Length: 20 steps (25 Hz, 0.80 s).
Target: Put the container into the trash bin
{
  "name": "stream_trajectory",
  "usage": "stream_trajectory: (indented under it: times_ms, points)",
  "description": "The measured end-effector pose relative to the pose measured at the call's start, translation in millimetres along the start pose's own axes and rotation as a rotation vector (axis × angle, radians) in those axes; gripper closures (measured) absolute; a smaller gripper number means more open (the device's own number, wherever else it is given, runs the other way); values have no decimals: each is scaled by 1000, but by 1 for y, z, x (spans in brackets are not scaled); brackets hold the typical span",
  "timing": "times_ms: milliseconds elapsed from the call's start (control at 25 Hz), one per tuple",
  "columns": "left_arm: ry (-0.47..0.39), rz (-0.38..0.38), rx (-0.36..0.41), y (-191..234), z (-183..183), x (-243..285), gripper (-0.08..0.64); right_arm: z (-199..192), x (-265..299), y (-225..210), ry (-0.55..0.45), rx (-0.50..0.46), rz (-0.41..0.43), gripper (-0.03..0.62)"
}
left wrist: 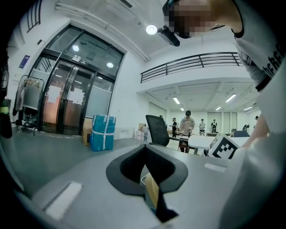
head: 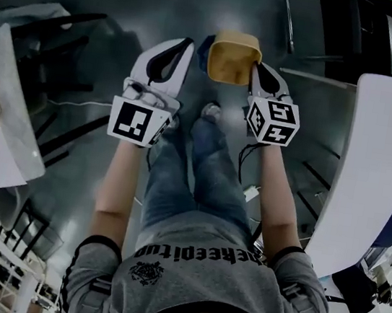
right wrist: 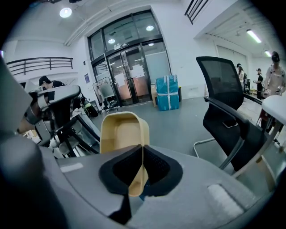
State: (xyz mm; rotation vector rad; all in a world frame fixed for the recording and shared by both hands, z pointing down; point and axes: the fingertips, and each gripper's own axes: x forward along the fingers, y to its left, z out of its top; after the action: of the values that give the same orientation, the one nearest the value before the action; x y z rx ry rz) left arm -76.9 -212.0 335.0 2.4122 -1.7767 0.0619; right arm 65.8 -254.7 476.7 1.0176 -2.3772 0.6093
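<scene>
Carrying stage: the right gripper (head: 253, 69), jaws pinched shut on the rim of the tan container (head: 233, 57), holds it above the floor beside the closed, empty left gripper (head: 184, 47); next it likely needs to reach the unseen trash bin and release.

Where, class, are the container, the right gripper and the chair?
Container (head: 232, 60): head view, its inner floor.
Right gripper (right wrist: 142, 146): right gripper view, where its jaws meet.
Chair (right wrist: 221, 80): right gripper view, its mesh backrest.
</scene>
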Motion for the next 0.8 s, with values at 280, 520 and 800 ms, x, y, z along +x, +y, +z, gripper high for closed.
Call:
stream_trajectory:
  times_ms: [280,520,800]
  points:
    - [-3,5,-35,2,-34,-1,541,-48,31,-10,66,-11,2,581]
    - [13,4,-69,4,-59,-2,541,-85,54,-18,126,14,-18,581]
    - [23,-8,-71,3,-87,-2,541,-126,83,-27,183,30,-36,580]
